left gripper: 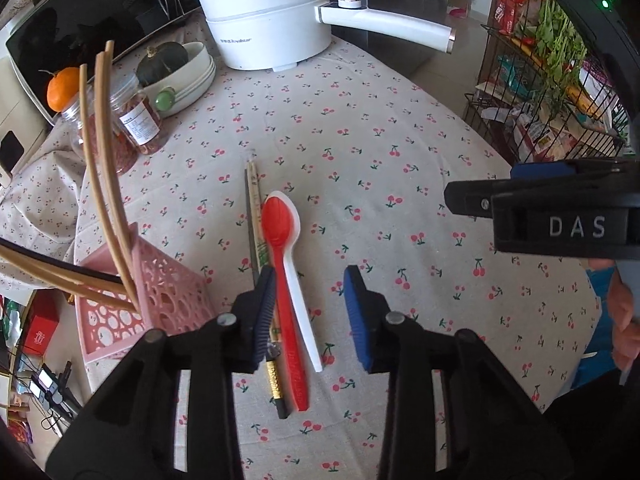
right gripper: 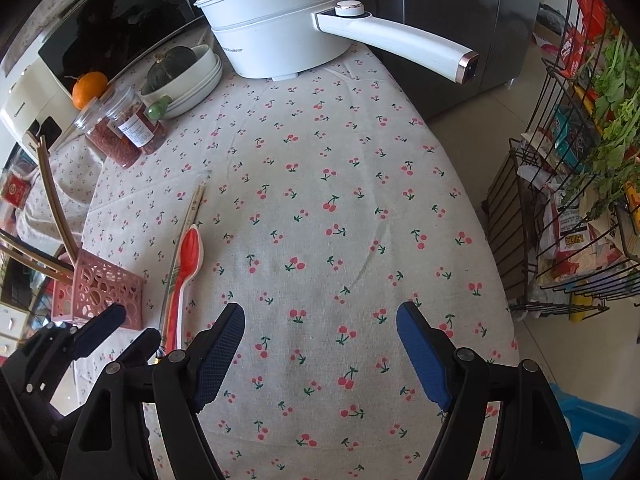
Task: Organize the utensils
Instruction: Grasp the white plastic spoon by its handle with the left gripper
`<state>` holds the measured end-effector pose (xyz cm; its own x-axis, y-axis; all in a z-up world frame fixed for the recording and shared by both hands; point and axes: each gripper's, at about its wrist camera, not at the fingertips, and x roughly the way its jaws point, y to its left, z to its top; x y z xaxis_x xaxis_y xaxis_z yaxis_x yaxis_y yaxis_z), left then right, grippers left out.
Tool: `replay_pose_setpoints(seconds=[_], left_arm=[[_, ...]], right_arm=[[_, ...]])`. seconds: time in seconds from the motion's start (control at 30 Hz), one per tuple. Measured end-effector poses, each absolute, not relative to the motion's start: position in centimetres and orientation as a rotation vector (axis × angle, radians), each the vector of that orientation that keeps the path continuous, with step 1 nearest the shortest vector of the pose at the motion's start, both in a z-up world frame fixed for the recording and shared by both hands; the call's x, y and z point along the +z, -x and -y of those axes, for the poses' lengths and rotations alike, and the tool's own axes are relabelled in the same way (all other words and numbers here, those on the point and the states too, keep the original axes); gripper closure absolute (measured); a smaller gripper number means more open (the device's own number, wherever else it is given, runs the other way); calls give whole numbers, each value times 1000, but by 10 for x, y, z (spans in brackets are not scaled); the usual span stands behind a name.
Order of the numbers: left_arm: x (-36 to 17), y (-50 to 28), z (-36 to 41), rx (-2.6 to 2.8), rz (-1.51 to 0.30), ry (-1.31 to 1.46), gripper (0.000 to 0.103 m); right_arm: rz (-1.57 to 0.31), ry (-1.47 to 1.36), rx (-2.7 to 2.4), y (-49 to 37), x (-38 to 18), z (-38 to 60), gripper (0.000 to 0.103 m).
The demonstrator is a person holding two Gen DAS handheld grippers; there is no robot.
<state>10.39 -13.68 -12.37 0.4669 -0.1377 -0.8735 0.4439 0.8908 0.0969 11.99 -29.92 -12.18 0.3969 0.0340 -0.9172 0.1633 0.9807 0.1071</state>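
Spoons, the red spoon [left gripper: 282, 272] atop the white spoon [left gripper: 304, 308], lie lengthwise between my spread, empty left tongs [left gripper: 314, 314]. My right tongs [right gripper: 320, 354] gape empty, farther right.

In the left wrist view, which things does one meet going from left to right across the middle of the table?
Pink holder → chopsticks on the cloth → red spoon → white spoon → right tool.

Two black plastic grippers: left gripper [left gripper: 314, 312] and right gripper [right gripper: 320, 354], ribbed blue pads [right gripper: 424, 360], round silver pivot screws [left gripper: 395, 317]. White "DAS" lettering [left gripper: 577, 227] on right housing, green LED [left gripper: 605, 3]. Bare-skinned hand [left gripper: 624, 320], blue sleeve.
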Motion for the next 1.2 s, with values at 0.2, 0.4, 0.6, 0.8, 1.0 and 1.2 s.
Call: replay_pose_setpoints(seconds=[0.2, 0.4, 0.6, 0.8, 1.0, 1.2], left_arm=[[-155, -144, 150, -313, -1161, -331, 89], [-177, -159, 143, -229, -1215, -355, 93], [-185, -161, 139, -206, -1232, -375, 93], [-187, -162, 141, -276, -1241, -341, 93], [-189, -143, 155, -462, -1280, -268, 93], [-170, -139, 158, -449, -1231, -281, 92]], right_arm=[[-1178, -234, -104, -119, -127, 311, 23], [-1171, -250, -104, -117, -126, 315, 23], [-1164, -245, -80, -120, -123, 308, 23], [-1165, -246, -81, -119, -123, 309, 23], [-1159, -265, -92, -117, -122, 314, 23], [-1157, -276, -98, -115, -121, 317, 23]])
